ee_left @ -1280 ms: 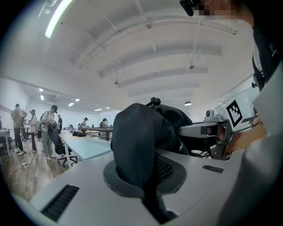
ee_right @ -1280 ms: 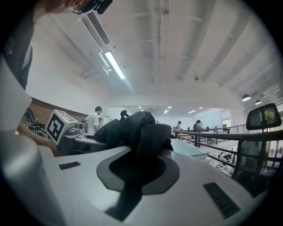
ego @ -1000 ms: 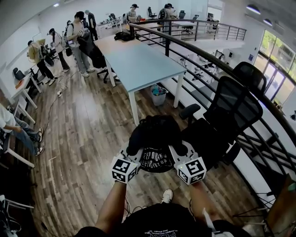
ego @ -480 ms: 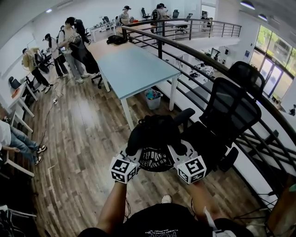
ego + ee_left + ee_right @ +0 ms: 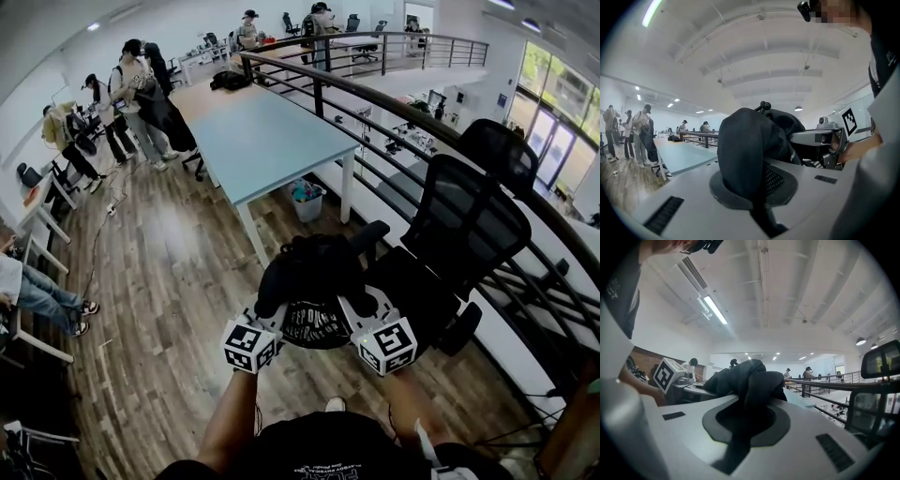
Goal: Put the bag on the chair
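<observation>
1. Wood-plank floor (image 5: pixel 169 281) fills the left of the head view, with a pale blue table (image 5: pixel 267 141) running along a dark railing (image 5: pixel 375 98) at the edge of a mezzanine.
2. Several people (image 5: pixel 141 94) stand near the table's far left end, and a bin (image 5: pixel 307 199) sits under its near end.
3. At the right, a black mesh chair (image 5: pixel 469 225) stands against the railing, its back towards the rail and its seat facing the person.
4. The bag (image 5: pixel 314 272) (black, soft and bunched) hangs in the air in front of the person, held between the two grippers.
5. It is not on the seat. It sits just left of the chair in the head view, in front of an armrest, and whether it touches the chair cannot be told.
6. The left gripper (image 5: pixel 265 319) is clenched on the bag's left side. In its own view the jaws are pinched together on a fold of black fabric that rises out from between them.
7. The right gripper (image 5: pixel 354 307) is likewise clamped on the bag's right side. Its view shows dark cloth squeezed between the closed jaws, and the rest of the bag bulges above them.
8. Both marker cubes face up towards the head camera, level with each other and well apart, with the bag's lower edge between them.
</observation>
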A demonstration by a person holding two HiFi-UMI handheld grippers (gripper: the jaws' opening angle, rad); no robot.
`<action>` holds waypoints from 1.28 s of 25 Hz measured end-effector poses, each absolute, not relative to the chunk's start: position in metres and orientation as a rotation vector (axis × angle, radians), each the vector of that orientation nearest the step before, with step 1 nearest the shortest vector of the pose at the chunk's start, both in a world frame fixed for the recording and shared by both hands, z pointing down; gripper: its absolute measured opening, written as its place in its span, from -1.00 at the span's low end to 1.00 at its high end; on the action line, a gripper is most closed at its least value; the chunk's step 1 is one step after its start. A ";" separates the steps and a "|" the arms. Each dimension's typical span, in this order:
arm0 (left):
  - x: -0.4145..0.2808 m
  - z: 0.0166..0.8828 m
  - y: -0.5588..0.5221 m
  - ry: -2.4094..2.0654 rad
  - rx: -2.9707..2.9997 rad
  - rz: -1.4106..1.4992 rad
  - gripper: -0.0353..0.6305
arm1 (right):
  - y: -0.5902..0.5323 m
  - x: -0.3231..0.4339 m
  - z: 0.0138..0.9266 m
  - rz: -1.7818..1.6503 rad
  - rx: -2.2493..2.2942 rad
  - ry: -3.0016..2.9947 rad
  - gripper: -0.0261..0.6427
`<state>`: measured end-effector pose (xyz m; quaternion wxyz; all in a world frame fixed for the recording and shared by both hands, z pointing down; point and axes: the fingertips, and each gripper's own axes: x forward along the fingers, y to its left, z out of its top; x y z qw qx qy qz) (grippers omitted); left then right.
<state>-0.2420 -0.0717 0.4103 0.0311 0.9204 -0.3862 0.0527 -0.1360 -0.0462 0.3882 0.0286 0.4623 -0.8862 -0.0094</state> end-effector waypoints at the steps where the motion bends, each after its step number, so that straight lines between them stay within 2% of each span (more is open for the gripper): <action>1: -0.239 0.411 -0.074 -1.189 2.832 0.157 -0.82 | -0.048 -0.133 0.388 -0.031 1.425 -2.732 -0.82; 14: -0.207 0.415 -0.115 -1.120 2.865 0.166 -0.82 | -0.084 -0.103 0.392 -0.003 1.496 -2.697 -0.82; 32: -0.176 0.423 -0.232 -0.869 2.942 0.183 -0.82 | -0.198 -0.089 0.393 0.002 1.638 -2.589 -0.82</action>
